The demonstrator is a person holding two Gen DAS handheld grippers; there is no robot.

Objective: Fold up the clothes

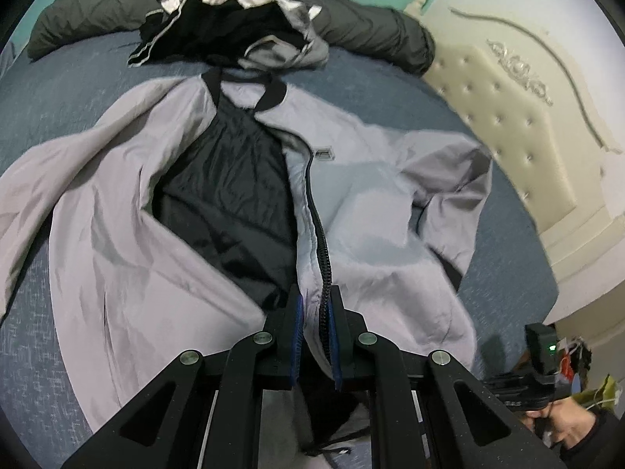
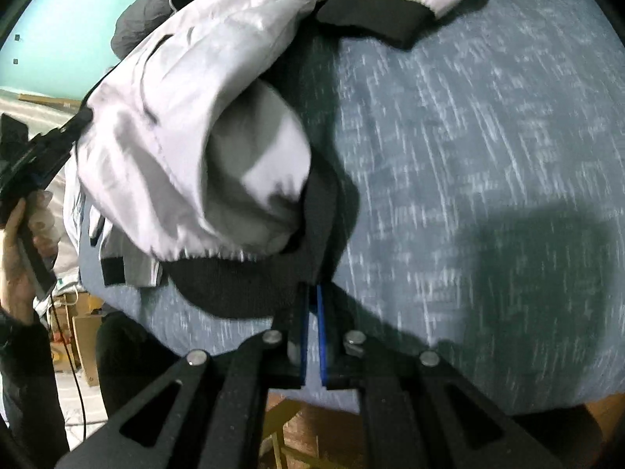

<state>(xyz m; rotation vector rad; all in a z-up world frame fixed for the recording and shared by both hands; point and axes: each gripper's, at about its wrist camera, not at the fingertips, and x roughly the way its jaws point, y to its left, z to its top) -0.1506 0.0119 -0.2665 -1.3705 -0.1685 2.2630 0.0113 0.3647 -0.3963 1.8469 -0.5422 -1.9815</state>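
Note:
A light grey jacket (image 1: 371, 203) with black lining, black collar and black cuffs lies open, front up, on the blue bedspread (image 1: 39, 125). My left gripper (image 1: 314, 297) is shut on the jacket's zipper edge near the hem. In the right wrist view, my right gripper (image 2: 311, 293) is shut on the jacket's black ribbed hem band (image 2: 234, 285), with the grey body (image 2: 187, 125) bunched above it. A black cuff (image 2: 375, 19) lies at the top. The right gripper also shows in the left wrist view (image 1: 539, 371) at the lower right.
A pile of black, white and grey clothes (image 1: 234, 19) sits beyond the collar, with a dark duvet roll (image 1: 371, 35) behind it. A cream tufted headboard (image 1: 508, 117) stands on the right. The bed's edge and floor clutter (image 2: 78, 336) show at lower left.

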